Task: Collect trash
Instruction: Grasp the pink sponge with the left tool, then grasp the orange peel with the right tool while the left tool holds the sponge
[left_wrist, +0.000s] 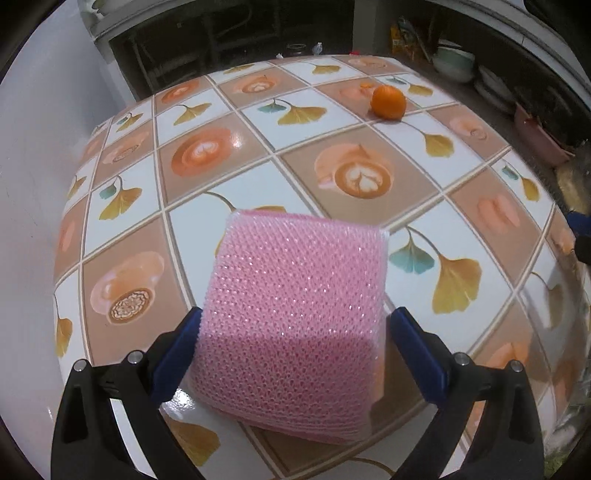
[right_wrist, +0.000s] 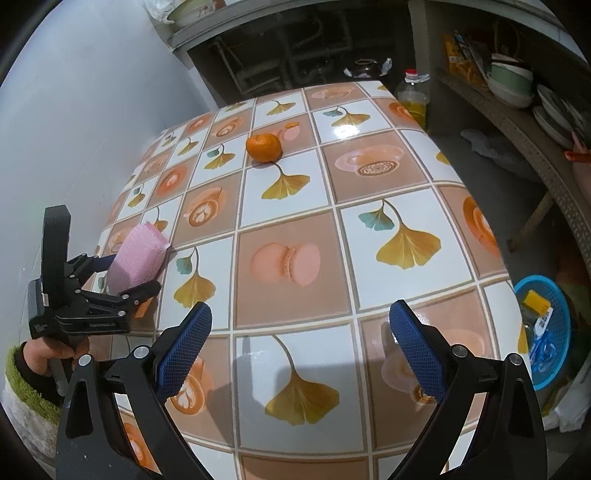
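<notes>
My left gripper (left_wrist: 293, 317) is shut on a pink mesh sponge (left_wrist: 295, 317) and holds it tilted over the patterned table (left_wrist: 236, 173). The same sponge (right_wrist: 135, 258) shows between the left gripper's fingers (right_wrist: 125, 273) in the right wrist view, at the table's left edge. My right gripper (right_wrist: 301, 317) is open and empty above the table's near part. An orange (left_wrist: 388, 101) with a small peel scrap (left_wrist: 366, 85) beside it lies at the far side; it also shows in the right wrist view (right_wrist: 263, 147).
A blue basket (right_wrist: 543, 332) holding scraps stands on the floor to the right of the table. An oil bottle (right_wrist: 413, 96) stands beyond the far right corner. Shelves with bowls and plates (right_wrist: 513, 85) line the right. A white wall lies left.
</notes>
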